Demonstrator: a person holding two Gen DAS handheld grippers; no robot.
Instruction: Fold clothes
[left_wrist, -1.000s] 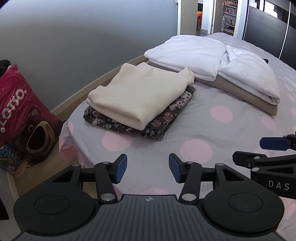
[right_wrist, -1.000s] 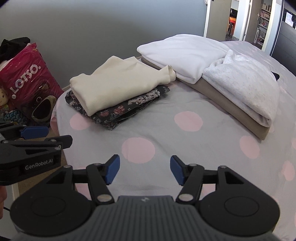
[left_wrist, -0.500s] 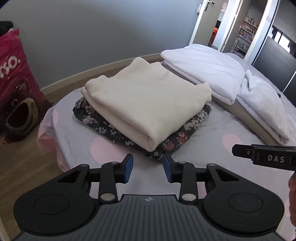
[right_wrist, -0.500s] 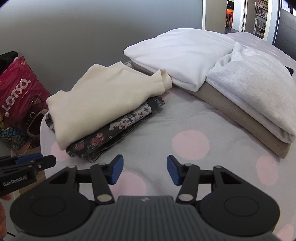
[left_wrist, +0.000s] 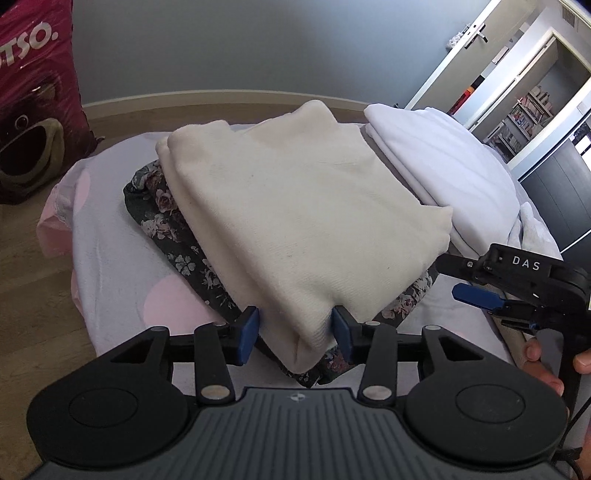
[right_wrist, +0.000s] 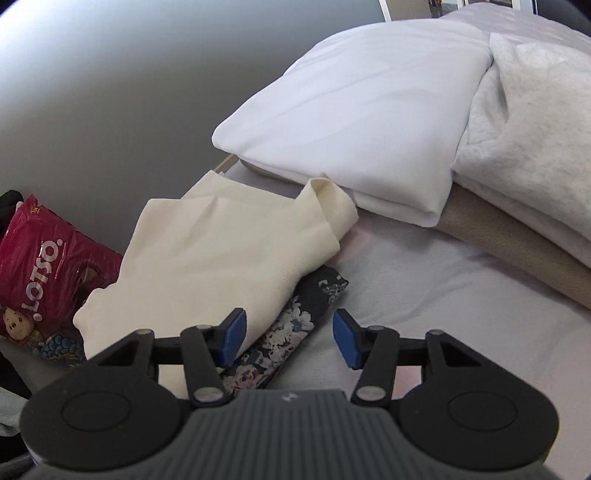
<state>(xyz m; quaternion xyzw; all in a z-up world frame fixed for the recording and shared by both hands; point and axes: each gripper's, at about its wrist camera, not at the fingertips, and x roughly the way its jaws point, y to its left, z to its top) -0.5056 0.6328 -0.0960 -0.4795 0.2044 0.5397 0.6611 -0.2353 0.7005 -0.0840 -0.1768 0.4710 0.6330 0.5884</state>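
Note:
A folded cream garment (left_wrist: 295, 221) lies on a folded dark floral garment (left_wrist: 173, 236) at the corner of the bed. My left gripper (left_wrist: 294, 330) is open, and the cream garment's near corner sits between its blue pads (left_wrist: 248, 329). To the right, a hand holds my right gripper (left_wrist: 465, 280) low beside the stack, its fingers apart. In the right wrist view the cream garment (right_wrist: 207, 258) and the floral garment (right_wrist: 295, 325) lie just ahead. My right gripper (right_wrist: 288, 338) is open there, with the floral edge between its fingers.
A white folded garment (right_wrist: 354, 110), a light grey one (right_wrist: 524, 129) and a beige one (right_wrist: 509, 251) are stacked further up the dotted bed sheet (right_wrist: 424, 295). A red LOTSO bag (left_wrist: 33, 92) stands on the wooden floor by the grey wall.
Both grippers have moved forward and down to the cream-and-floral stack. The left now straddles the cream corner, the right reaches the floral edge. Both have stayed open.

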